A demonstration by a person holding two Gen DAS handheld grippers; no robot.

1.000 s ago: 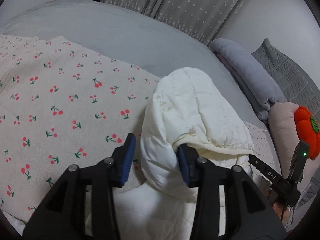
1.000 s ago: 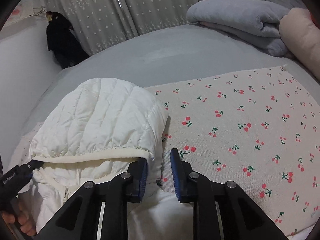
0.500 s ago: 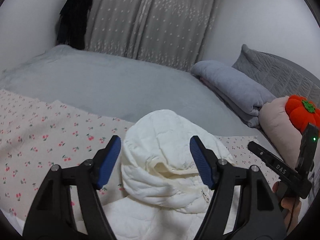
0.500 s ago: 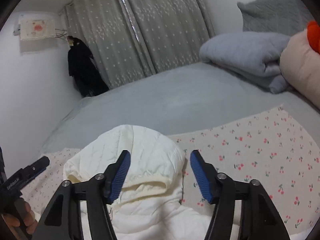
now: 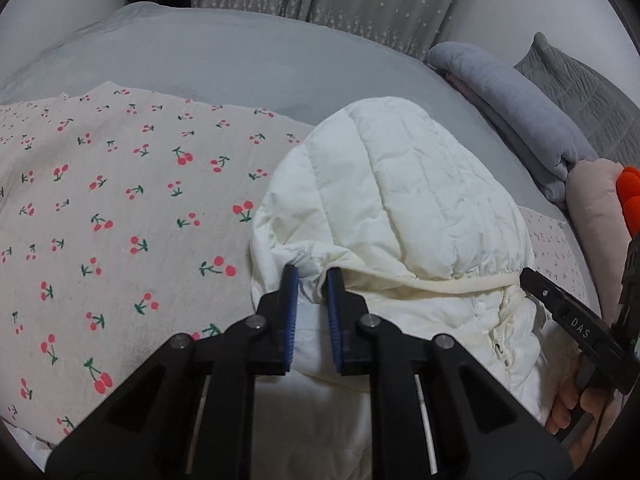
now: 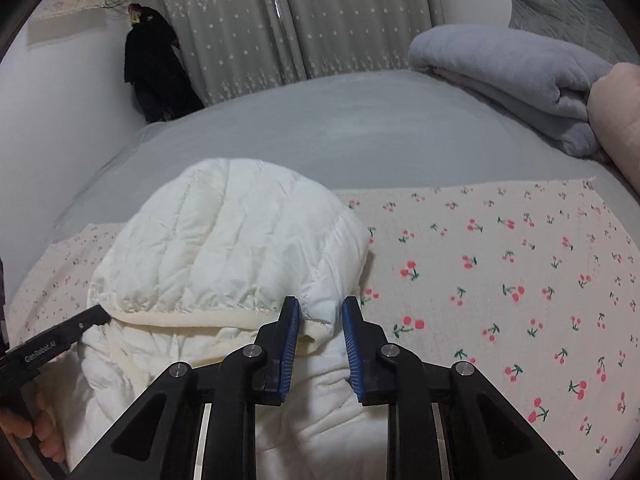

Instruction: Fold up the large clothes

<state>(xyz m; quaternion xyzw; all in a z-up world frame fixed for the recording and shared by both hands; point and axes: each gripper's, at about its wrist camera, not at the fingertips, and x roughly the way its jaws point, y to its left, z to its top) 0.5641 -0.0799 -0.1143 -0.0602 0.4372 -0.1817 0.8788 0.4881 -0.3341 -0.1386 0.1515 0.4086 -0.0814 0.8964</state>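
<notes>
A white quilted puffer jacket lies on the cherry-print sheet, its hood [image 5: 400,200] flat and pointing away from me; the hood also shows in the right wrist view [image 6: 240,240]. My left gripper [image 5: 312,280] has its blue pads narrowed around the hood's left rim corner. My right gripper [image 6: 318,312] has its pads narrowed around the hood's right rim corner, fabric between them. Each gripper's tip shows at the edge of the other's view, the right one [image 5: 560,312] and the left one [image 6: 60,344].
The cherry-print sheet [image 5: 120,208] covers the near part of a grey bed [image 6: 360,128]. A folded grey blanket [image 6: 512,68], a pink pillow [image 5: 592,216] and an orange plush [image 5: 630,196] lie at the right. Curtains [image 6: 300,20] and a hanging black garment [image 6: 152,64] stand behind.
Half a second ago both grippers were wide open and raised above the hood. Now both have dropped to the hood's rim and closed in on its two corners.
</notes>
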